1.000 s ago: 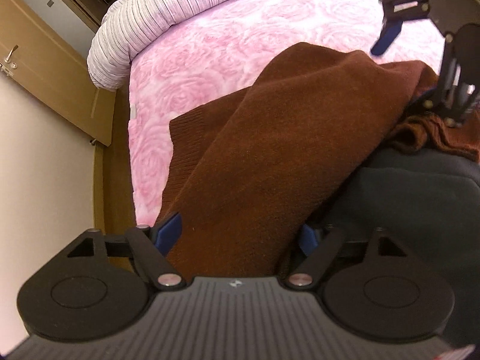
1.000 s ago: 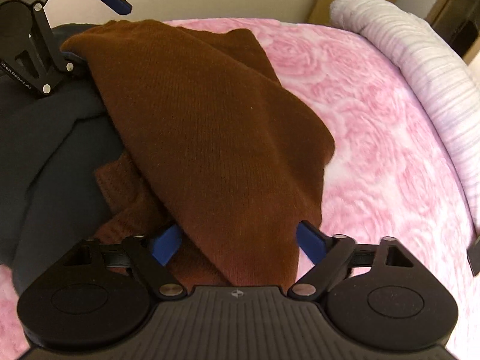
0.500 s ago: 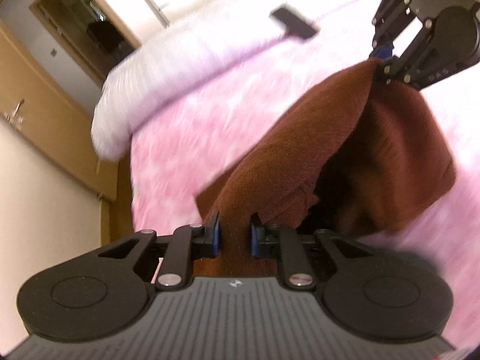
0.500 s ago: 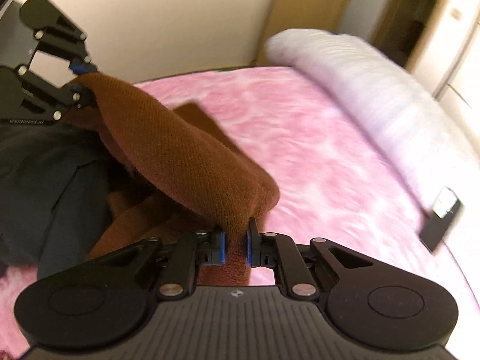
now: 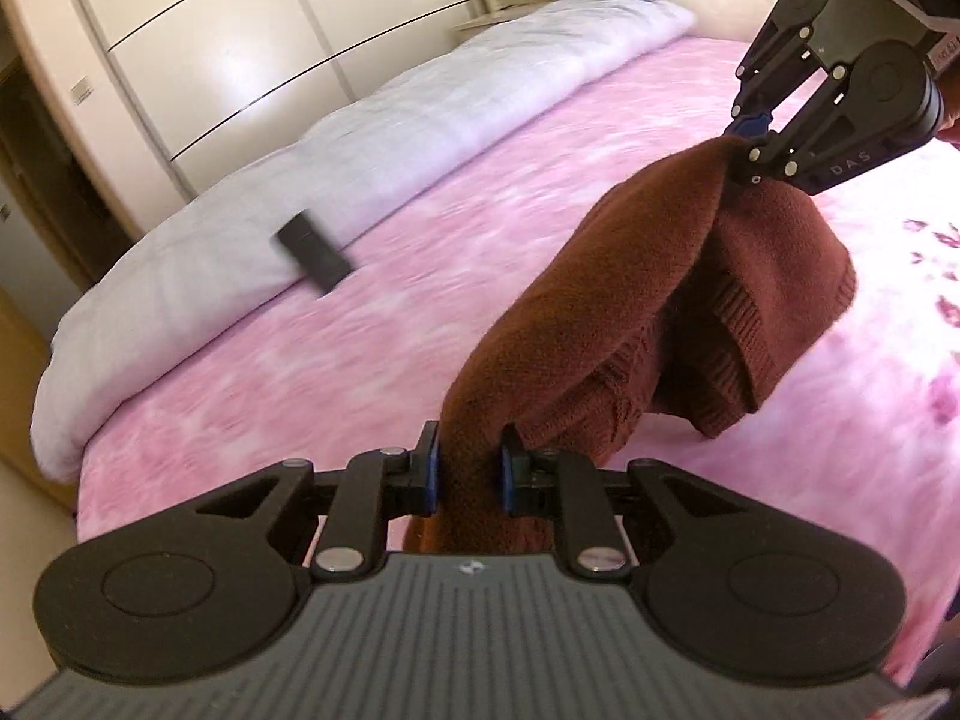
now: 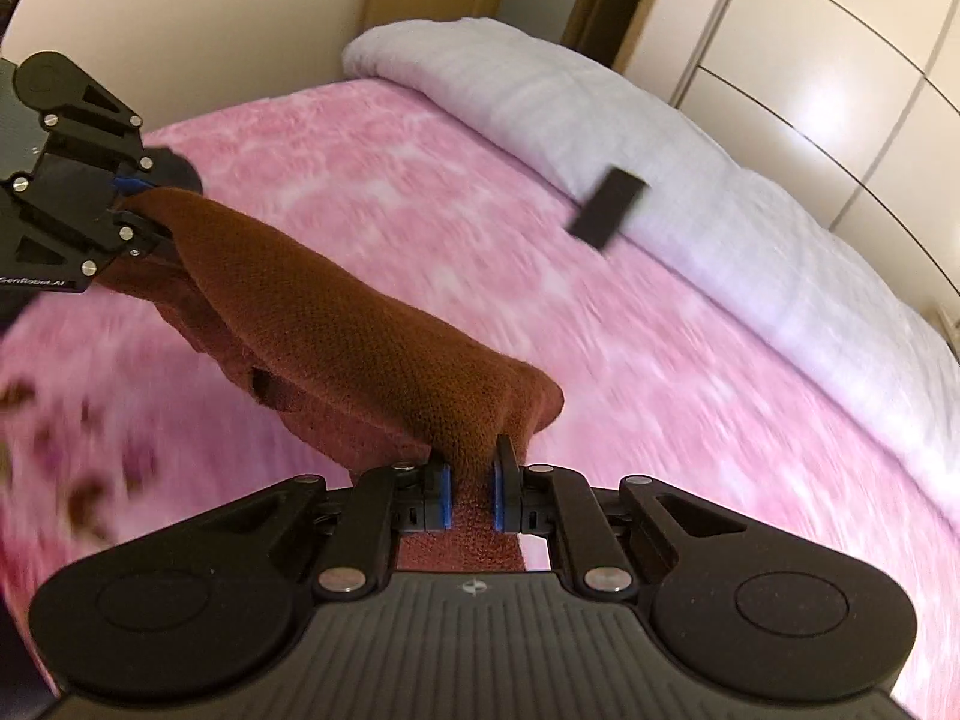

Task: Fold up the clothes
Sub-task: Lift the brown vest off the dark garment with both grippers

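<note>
The brown knit sweater (image 5: 606, 312) hangs in the air above the pink bed (image 5: 312, 360), stretched between the 2 hand-held grippers. The left hand-held gripper (image 5: 468, 474) is clamped on one bunched edge of the sweater, the knit pinched between its blue pads (image 5: 429, 476). The right hand-held gripper (image 6: 470, 492) is likewise closed tight on another edge, with fabric squeezed between its blue pads (image 6: 444, 495).

In the left wrist view the right hand-held gripper (image 5: 750, 129) shows above the sweater, at its top corner, and the cloth drapes down from there in loose folds with a ribbed hem (image 5: 729, 354) hanging on the underside. In the right wrist view the left hand-held gripper (image 6: 129, 195) holds the far end of the sweater (image 6: 360, 330), which runs as a taut band back to the near jaws.

Beyond the sweater, a rolled pale grey duvet (image 6: 630, 138) lies along the far side of the bed, and a small dark flat object (image 6: 607, 208) rests against the duvet's edge. Behind the duvet stands a cream wardrobe (image 5: 240, 42). The bed surface is blurred.
</note>
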`<action>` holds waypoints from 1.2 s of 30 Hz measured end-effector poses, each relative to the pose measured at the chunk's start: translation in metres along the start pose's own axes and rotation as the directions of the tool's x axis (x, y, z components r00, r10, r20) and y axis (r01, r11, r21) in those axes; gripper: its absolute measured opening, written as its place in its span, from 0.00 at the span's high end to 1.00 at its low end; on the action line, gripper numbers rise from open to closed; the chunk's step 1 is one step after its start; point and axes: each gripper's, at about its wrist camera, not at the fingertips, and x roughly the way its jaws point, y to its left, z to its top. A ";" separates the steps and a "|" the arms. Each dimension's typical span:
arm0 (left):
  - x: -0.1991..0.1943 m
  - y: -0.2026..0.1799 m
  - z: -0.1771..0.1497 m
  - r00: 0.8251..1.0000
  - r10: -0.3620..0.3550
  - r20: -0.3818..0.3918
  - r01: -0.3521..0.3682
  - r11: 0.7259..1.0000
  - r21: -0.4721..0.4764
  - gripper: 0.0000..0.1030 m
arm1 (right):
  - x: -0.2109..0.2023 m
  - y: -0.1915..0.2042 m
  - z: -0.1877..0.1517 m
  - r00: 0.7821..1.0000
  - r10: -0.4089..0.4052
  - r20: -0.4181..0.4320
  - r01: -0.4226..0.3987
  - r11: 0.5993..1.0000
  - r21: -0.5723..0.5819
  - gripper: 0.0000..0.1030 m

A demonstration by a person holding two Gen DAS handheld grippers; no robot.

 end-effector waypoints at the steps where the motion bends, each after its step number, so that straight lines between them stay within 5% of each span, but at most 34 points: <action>1: 0.001 -0.028 0.009 1.000 0.000 0.000 0.000 1.000 -0.003 0.85 | -0.010 -0.002 -0.022 1.000 0.007 0.002 -0.007 1.000 -0.001 0.90; 6: 0.010 -0.130 0.024 0.999 -0.029 -0.033 0.030 0.999 0.024 0.85 | -0.044 -0.020 -0.109 0.999 0.030 0.014 -0.030 1.000 0.004 0.90; 12: 0.030 -0.195 0.004 0.998 -0.060 0.016 0.058 0.992 0.111 0.84 | -0.034 -0.035 -0.177 0.998 -0.019 0.065 0.015 0.998 0.053 0.89; 15: 0.052 -0.201 -0.009 0.998 -0.040 0.050 0.031 0.987 0.155 0.84 | -0.024 -0.028 -0.203 0.994 -0.056 0.096 0.048 0.996 0.081 0.87; 19: 0.062 -0.205 -0.024 0.993 0.002 0.118 -0.027 0.976 0.214 0.78 | -0.004 -0.022 -0.235 0.987 -0.095 0.133 0.072 0.984 0.166 0.68; 25: 0.063 -0.208 -0.046 0.975 0.052 0.218 -0.110 0.959 0.260 0.59 | 0.021 -0.010 -0.262 0.978 -0.126 0.168 0.091 0.975 0.202 0.55; 34: 0.023 -0.217 -0.079 0.948 0.089 0.305 -0.155 0.967 0.201 0.42 | -0.035 0.020 -0.296 0.945 -0.229 0.233 0.164 0.949 0.269 0.38; 36: 0.016 -0.220 -0.086 0.949 0.083 0.304 -0.156 0.962 0.225 0.28 | -0.046 0.038 -0.302 0.955 -0.189 0.227 0.134 0.962 0.238 0.33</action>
